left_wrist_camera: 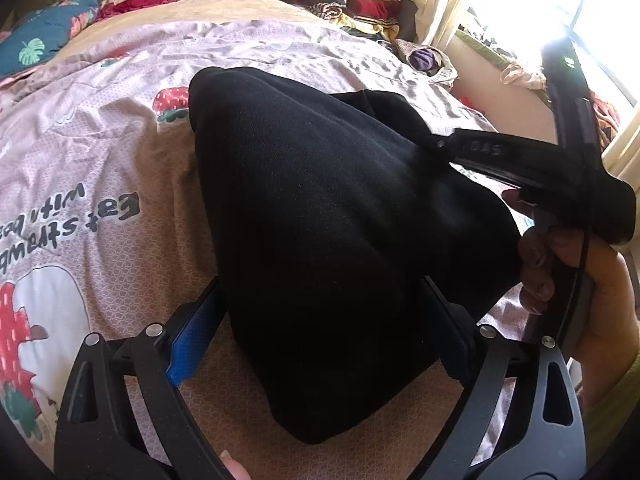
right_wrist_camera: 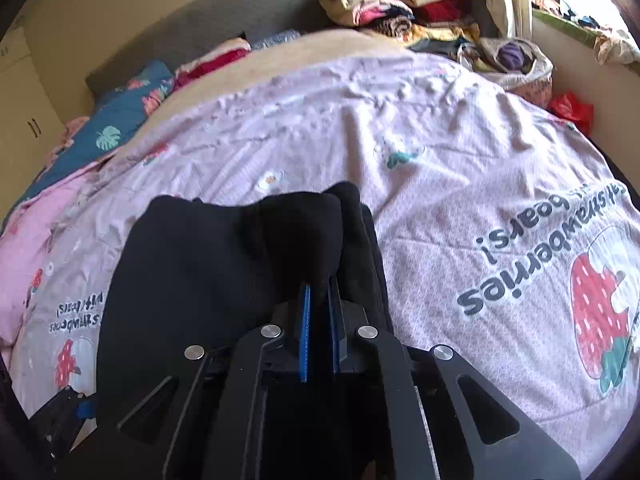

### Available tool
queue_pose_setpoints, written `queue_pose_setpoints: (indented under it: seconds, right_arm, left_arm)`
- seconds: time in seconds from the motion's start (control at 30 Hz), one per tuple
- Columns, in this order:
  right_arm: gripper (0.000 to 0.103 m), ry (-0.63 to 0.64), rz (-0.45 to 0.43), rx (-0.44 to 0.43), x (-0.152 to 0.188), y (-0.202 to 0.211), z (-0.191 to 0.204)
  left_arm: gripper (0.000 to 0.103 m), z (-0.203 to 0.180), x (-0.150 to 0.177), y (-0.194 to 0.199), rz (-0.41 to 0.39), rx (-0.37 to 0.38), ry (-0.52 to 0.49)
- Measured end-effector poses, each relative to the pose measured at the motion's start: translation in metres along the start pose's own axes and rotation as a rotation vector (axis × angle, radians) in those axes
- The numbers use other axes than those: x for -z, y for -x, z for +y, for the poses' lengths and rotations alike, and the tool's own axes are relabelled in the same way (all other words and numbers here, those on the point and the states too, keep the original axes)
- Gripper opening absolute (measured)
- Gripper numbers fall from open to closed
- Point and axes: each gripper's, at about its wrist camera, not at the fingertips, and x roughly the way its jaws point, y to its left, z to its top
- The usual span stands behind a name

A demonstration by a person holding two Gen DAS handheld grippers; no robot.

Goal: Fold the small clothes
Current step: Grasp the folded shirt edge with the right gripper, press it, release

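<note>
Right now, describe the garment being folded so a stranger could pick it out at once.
Start at the bed, covered by a pink strawberry-print quilt. On its near part, apart from the heap of colourful folded clothes by the window, lies the black garment, with the right gripper pinched on its edge. It is the only plain black piece lying on the quilt.
</note>
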Motion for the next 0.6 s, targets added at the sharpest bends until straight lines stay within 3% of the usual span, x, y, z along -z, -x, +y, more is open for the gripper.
queue_pose_setpoints:
  seconds: [0.23, 0.33, 0.4, 0.53, 0.6]
  right_arm:
    - [0.007, -0.037, 0.021, 0.054, 0.010, -0.003, -0.025]
    - [0.026, -0.041, 0.007, 0.062, 0.012, 0.010, -0.026]
    - [0.026, -0.044, -0.006, 0.060, 0.014, 0.024, -0.028]
    - [0.058, -0.071, -0.054, 0.027, 0.023, 0.062, -0.036]
    - [0.067, -0.090, -0.082, 0.007, 0.031, 0.084, -0.038]
  left_arm:
    - [0.086, -0.008, 0.004, 0.002, 0.008, 0.007, -0.015]
    - [0.086, -0.011, 0.006, 0.004, 0.011, 0.000, -0.018]
    - [0.086, -0.011, 0.007, 0.006, 0.013, -0.003, -0.015]
    - [0.086, -0.011, 0.011, 0.014, 0.005, -0.003, -0.015]
    - [0.086, -0.012, 0.012, 0.021, -0.002, 0.001, -0.012]
